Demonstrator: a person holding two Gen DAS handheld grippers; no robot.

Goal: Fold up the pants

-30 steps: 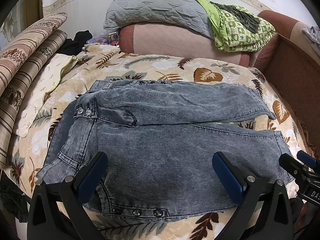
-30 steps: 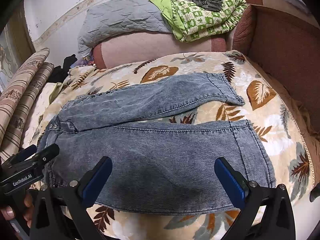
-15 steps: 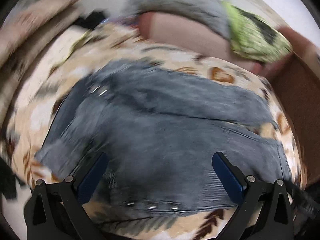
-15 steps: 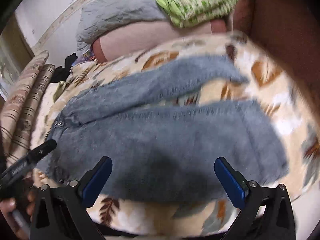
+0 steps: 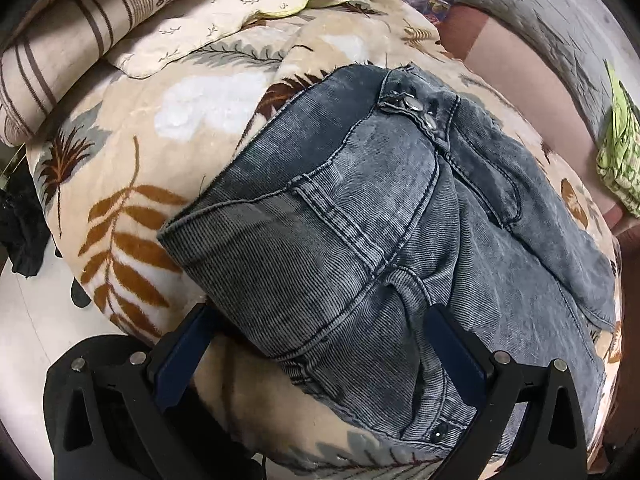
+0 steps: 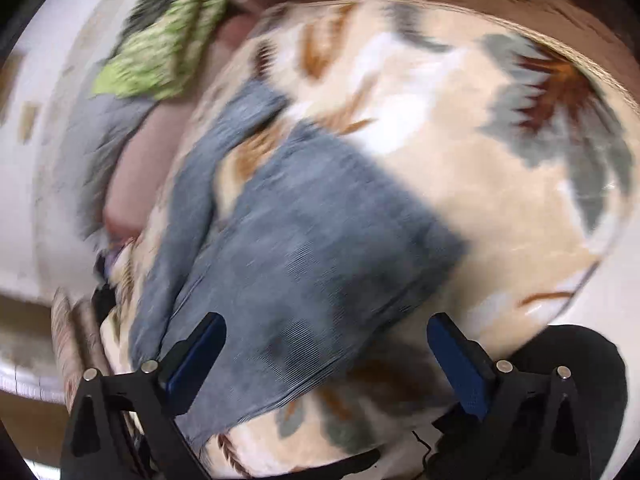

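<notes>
The grey-blue denim pants [image 5: 400, 240] lie spread flat on a beige blanket [image 5: 132, 168] printed with brown and grey leaves, which covers a bed or couch. In the left wrist view the waistband end sits nearest the camera, with the metal snap buttons [image 5: 416, 110] of the fly further up and another snap close to the lower edge. From there the legs run away toward the right side of the frame, so the long axis goes from the near left to the far right. The right wrist view is smeared by motion, yet it shows the pants [image 6: 304, 248] again, the hem end of the nearer leg close to the camera and the second leg [image 6: 216, 148] lying beside it, a strip of blanket [image 6: 480, 160] showing between the two.

The left gripper [image 5: 316, 354] is spread wide, its two blue-padded fingers on either side of the waistband corner; the cloth lies between them and nothing is pinched. The right gripper [image 6: 328, 354] is also wide apart, poised at the leg hem, and the blur hides whether the pads touch the fabric.

Beyond the blanket, the left view shows striped bolsters [image 5: 68, 40] and a cream pillow [image 5: 224, 16] at the upper left, a grey quilted cushion [image 5: 520, 12] over a pink one [image 5: 516, 68], and a green patterned cloth [image 5: 620, 160] at the right. A dark garment [image 5: 20, 232] hangs at the left edge over a pale floor [image 5: 32, 340].
</notes>
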